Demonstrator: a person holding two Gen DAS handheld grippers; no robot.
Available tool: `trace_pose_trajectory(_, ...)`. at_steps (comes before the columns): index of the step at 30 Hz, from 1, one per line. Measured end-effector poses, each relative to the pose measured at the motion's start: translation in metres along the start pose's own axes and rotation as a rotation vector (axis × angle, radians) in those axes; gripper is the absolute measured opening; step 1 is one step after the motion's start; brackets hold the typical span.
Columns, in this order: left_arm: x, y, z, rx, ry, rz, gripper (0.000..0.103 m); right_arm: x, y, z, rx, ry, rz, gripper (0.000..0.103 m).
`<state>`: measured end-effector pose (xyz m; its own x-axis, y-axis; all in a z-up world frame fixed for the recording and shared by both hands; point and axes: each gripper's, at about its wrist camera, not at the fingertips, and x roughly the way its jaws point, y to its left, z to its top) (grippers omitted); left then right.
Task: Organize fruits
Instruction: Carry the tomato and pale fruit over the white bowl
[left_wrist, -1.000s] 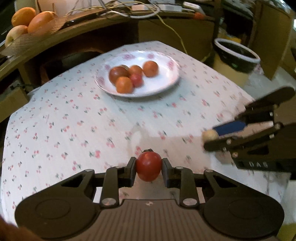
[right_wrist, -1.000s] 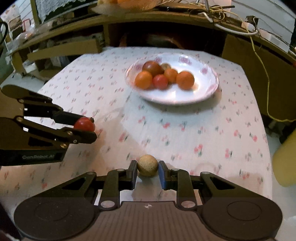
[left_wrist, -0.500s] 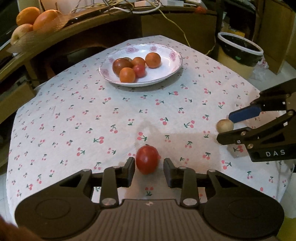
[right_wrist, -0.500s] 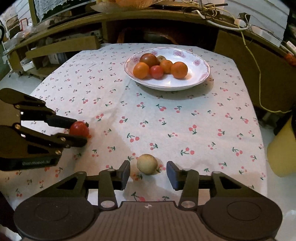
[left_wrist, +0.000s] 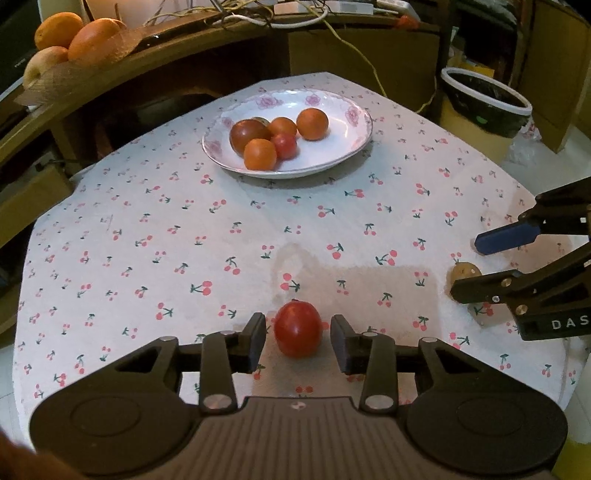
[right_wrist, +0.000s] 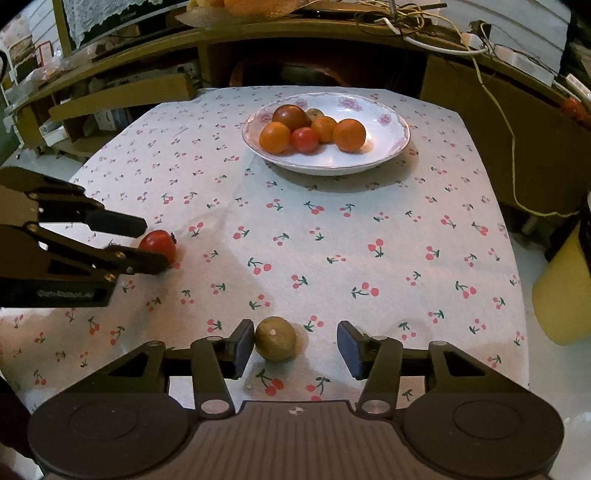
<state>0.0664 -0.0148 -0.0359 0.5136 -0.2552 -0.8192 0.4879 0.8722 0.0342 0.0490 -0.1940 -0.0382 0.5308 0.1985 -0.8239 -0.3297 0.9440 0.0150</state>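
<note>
A red tomato (left_wrist: 297, 328) lies on the cherry-print tablecloth between the open fingers of my left gripper (left_wrist: 298, 341), touching neither. It also shows in the right wrist view (right_wrist: 158, 245). A small tan round fruit (right_wrist: 275, 338) lies on the cloth between the open fingers of my right gripper (right_wrist: 293, 349), close to the left finger. It also shows in the left wrist view (left_wrist: 464, 272). A white floral plate (left_wrist: 343, 147) at the far side holds several oranges and tomatoes. The plate also shows in the right wrist view (right_wrist: 384, 147).
The cloth-covered table (left_wrist: 147, 229) drops off at its edges. A wooden shelf (left_wrist: 92, 74) with oranges and cables stands behind it. A dark bin (left_wrist: 484, 103) sits on the floor to the right. A yellow container (right_wrist: 565, 288) is beside the table's right edge.
Both grippers have opened and let go of their fruits. The tomato and the tan fruit now rest on the cloth, and both grippers have drawn back slightly.
</note>
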Motion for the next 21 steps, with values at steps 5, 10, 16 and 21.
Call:
trace_pose_trajectory(5,0.0045,-0.0010,-0.0019,0.006,0.013,0.003,0.044,0.0003,0.0028,-0.0021,-0.009,0.002,0.007,0.050)
trace_pose_trajectory(10,0.0058,0.0001,-0.0010,-0.003,0.010,0.008,0.045,0.0020,0.0029,-0.0047,-0.009,0.004,0.008,0.050)
trace_pose_trajectory(16,0.0081,0.0012,0.0011,-0.020,0.008,0.010,0.046,0.0042,0.0072,-0.0027,-0.018,0.001,0.018,0.048)
trace_pose_trajectory(21,0.0066,-0.0022,0.0013,-0.012,0.009,0.014,0.034,0.0037,0.0071,-0.0030,-0.023,0.004,0.007,0.029)
